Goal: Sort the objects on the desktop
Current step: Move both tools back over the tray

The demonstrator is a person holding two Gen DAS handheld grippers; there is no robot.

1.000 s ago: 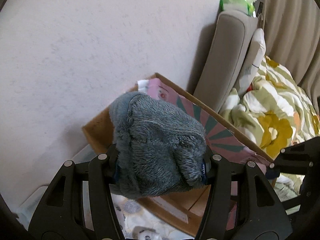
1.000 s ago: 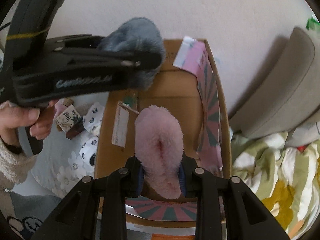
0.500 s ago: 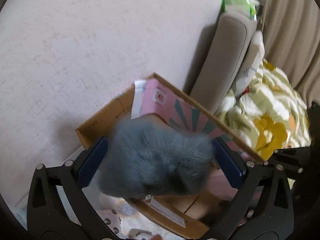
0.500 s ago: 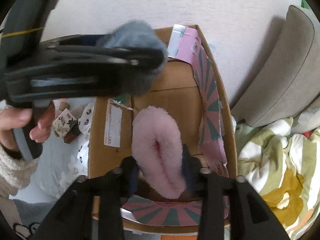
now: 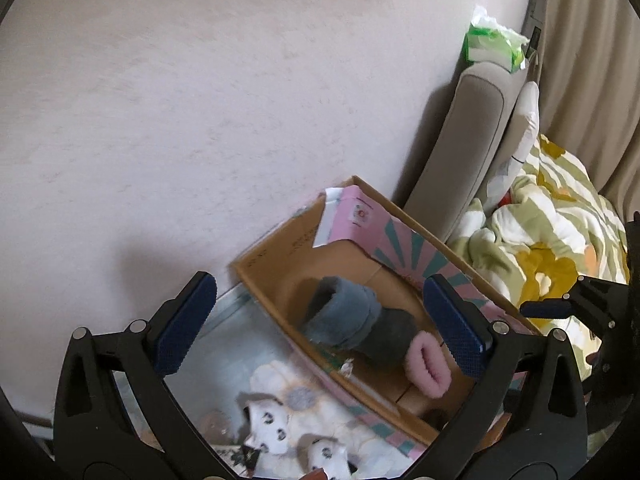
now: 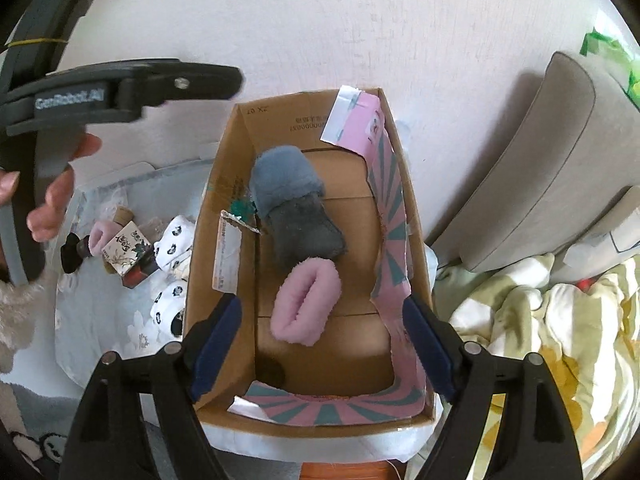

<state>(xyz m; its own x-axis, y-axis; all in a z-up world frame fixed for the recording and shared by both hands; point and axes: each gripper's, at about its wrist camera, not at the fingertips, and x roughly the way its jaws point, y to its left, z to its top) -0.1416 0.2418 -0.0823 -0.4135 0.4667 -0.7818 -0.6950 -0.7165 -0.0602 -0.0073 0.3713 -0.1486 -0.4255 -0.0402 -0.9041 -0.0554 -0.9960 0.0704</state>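
**Operator:** Both fuzzy socks had dropped since the earlier frames; the grey sock [image 6: 296, 216] no longer sat in my left gripper [image 5: 320, 324], and the pink sock [image 6: 306, 304] had left my right gripper [image 6: 320, 336]; each lay on the floor of the cardboard box [image 6: 224, 216].

**Partner:** Where exactly, going by the box?

**Operator:** Grey lay toward the box's far end, nearer the wall; pink lay just behind it, touching its near edge, about the middle of the box floor.

**Partner:** And the tongs?

**Operator:** Left jaws stood spread wide with nothing between the pads; it had lifted above the box; right jaws were opening, hovering over the box's near end, the pink sock below them but clear of the pads.

**Partner:** So that pair was done?

**Operator:** I judged so; yet outside the box's left wall a panda-print sock [image 6: 172, 236], a small printed carton [image 6: 128, 248] and another pink piece [image 6: 98, 236] lay on a pale mat [image 6: 100, 320]; I reckoned those came next.
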